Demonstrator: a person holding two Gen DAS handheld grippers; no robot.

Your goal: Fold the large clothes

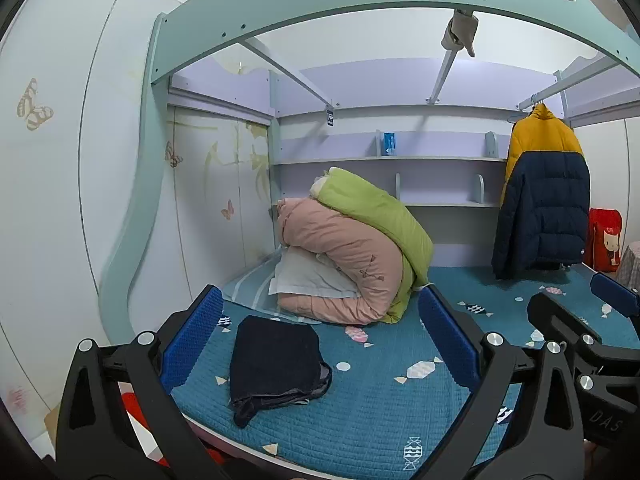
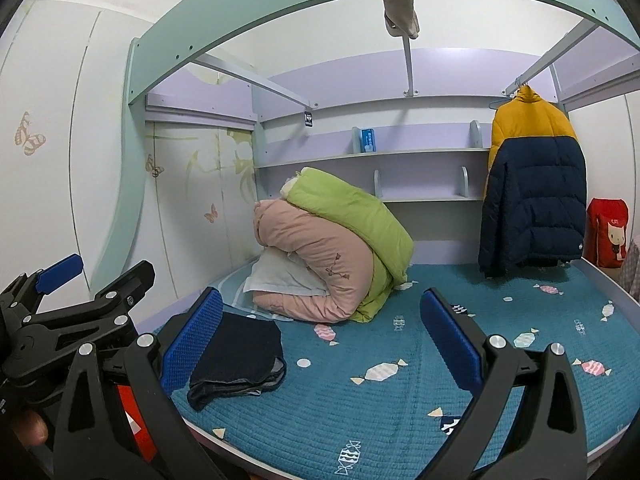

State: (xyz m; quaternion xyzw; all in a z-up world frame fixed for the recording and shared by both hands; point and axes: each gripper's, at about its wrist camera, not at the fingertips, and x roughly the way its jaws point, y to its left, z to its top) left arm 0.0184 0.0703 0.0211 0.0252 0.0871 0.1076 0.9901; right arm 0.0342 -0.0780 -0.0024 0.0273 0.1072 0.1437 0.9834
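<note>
A dark navy garment (image 1: 276, 364) lies folded in a flat stack on the teal bedspread (image 1: 380, 412) near the bed's front left edge; it also shows in the right wrist view (image 2: 240, 356). My left gripper (image 1: 320, 332) is open and empty, held above the front of the bed with the garment between and below its blue pads (image 1: 192, 340). My right gripper (image 2: 324, 332) is open and empty, to the right of the garment. It shows at the right edge of the left wrist view (image 1: 572, 312).
A rolled pink and green quilt (image 1: 352, 248) with a white pillow sits mid-bed. A yellow and navy puffer jacket (image 1: 544, 192) hangs from a rail at the right. A red bag (image 1: 606, 240) stands beyond it. Wardrobe doors (image 1: 60, 200) stand at the left, shelves (image 1: 400, 160) at the back.
</note>
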